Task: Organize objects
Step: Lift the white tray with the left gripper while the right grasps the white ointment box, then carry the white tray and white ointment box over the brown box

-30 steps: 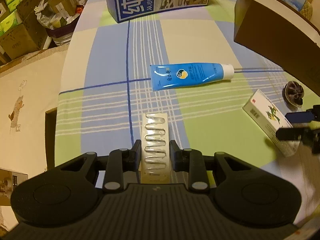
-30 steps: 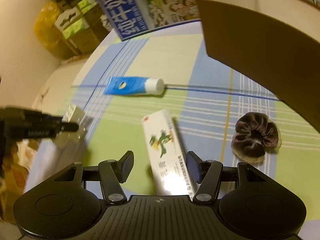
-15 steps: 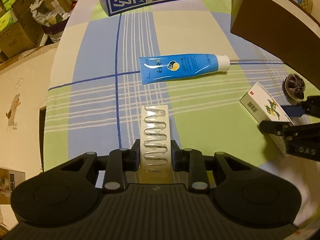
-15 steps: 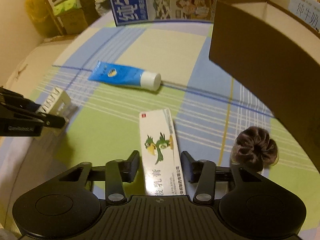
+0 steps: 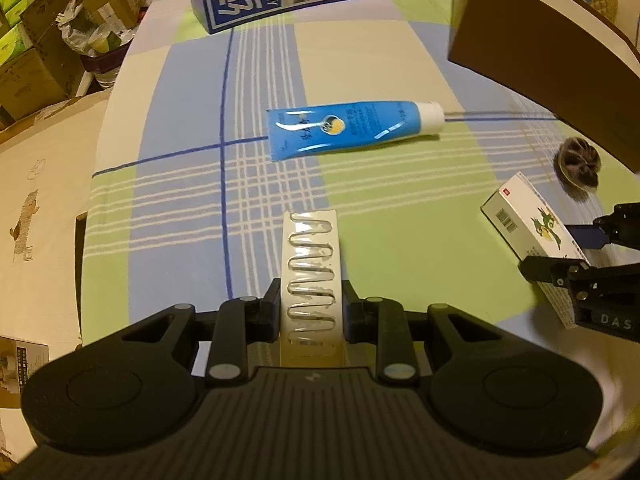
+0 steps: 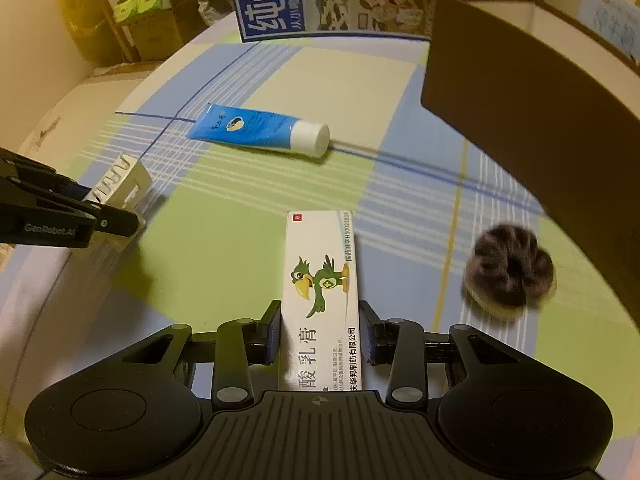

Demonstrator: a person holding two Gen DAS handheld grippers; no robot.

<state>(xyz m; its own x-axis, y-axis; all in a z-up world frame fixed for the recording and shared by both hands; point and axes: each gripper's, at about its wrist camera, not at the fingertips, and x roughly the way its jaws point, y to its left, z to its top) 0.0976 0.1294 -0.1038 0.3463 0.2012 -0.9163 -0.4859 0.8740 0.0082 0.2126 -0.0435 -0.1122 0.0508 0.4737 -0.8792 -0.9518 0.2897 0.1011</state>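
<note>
We hold two items at once. Our left gripper [image 5: 310,306] has its jaws clamped on the sides of a clear blister strip [image 5: 311,276]; our right gripper [image 6: 320,330] has its jaws pressed against both long sides of a white ointment carton [image 6: 322,280] printed with a green bird. Both items sit over the near part of the checked tablecloth [image 5: 192,152], strip to the left, carton to the right.

Risks, as we judge them:
- The strip is thin, glossy plastic with a wavy moulded channel. It could flex or slide out, since the jaws only catch its narrow edges.
- The carton is light cardboard, and too hard a squeeze could crush it.
- The two grippers are near each other, so swinging both toward the brown cardboard box [image 6: 520,92] at the far right could make them collide.
- The box wall looks tall, and an item carried low may catch its rim.

Still lying on the cloth are a smooth blue tube [image 6: 256,132] with a white cap in the middle and a dark, fuzzy scrunchie [image 6: 510,272] on the right, just beside the box.
</note>
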